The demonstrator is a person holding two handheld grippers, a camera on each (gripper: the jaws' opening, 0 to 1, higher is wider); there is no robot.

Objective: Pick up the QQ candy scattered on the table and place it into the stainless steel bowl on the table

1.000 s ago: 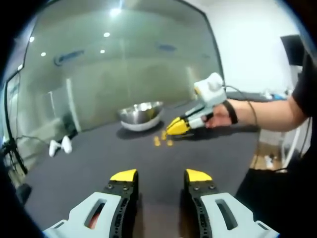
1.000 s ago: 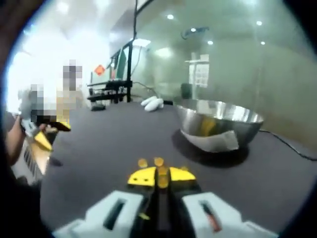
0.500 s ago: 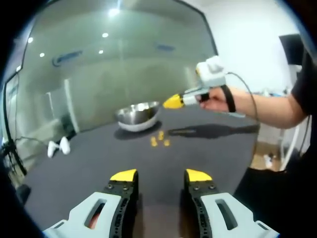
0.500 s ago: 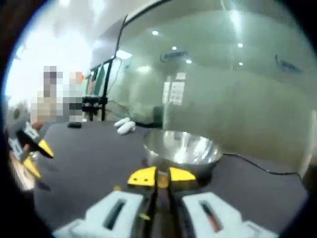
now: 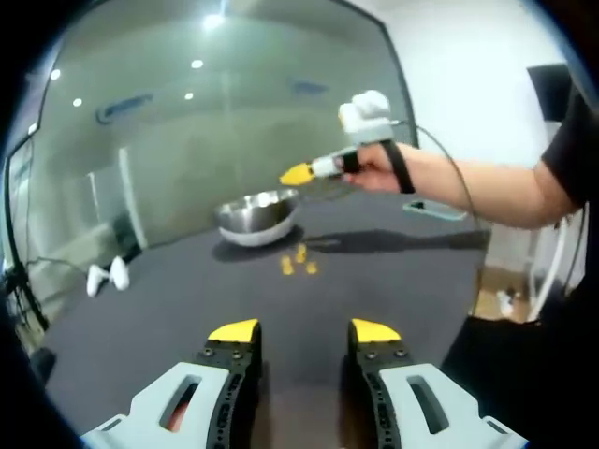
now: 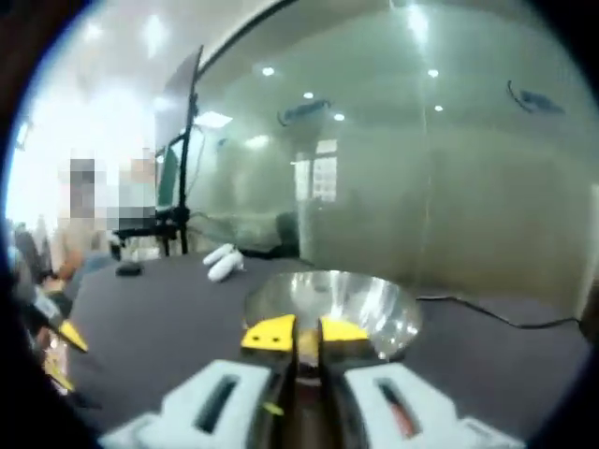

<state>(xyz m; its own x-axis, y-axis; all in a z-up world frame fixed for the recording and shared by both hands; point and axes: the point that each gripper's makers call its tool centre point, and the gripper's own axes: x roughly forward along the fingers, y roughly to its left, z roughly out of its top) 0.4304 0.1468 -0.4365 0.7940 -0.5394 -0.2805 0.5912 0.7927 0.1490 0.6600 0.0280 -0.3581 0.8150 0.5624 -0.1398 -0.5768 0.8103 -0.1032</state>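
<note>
right claw holds candy over bowl

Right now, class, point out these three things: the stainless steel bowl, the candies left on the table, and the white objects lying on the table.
stainless steel bowl (image 5: 255, 222): left gripper view, outer wall.
candies (image 5: 299, 261): left gripper view, middle of the yellow cluster.
white objects (image 5: 105, 276): left gripper view, between the pair.

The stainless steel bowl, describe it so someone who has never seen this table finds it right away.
On the dark table, look toward the far edge before the glass wall. The stainless steel bowl sits there, just beyond three small yellow candies; it is the one big, shiny, round metal thing.
</note>
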